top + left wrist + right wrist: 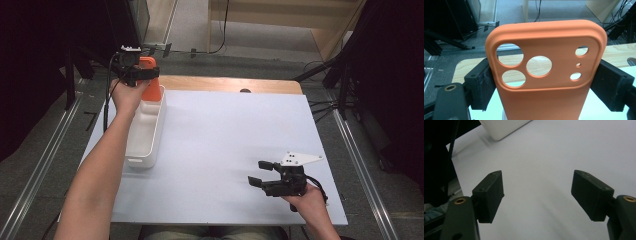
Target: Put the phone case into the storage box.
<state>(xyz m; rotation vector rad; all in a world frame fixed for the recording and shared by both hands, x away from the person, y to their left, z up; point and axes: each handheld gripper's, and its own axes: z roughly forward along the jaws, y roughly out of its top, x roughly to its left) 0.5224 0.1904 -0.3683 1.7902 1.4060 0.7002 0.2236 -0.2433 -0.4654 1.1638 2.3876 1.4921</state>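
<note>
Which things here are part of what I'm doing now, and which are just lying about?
In the job:
- orange phone case, clamped in the left gripper
- white bin, right below the case

Not in use:
- right gripper, jaws open and holding nothing, over the white table
- cables on the floor

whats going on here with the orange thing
A person works two handheld grippers at a white-topped table. The left gripper is clamped on an orange silicone phone case, holding it upright over the far end of a white plastic bin. The right gripper rests open near the table's right side.
</note>
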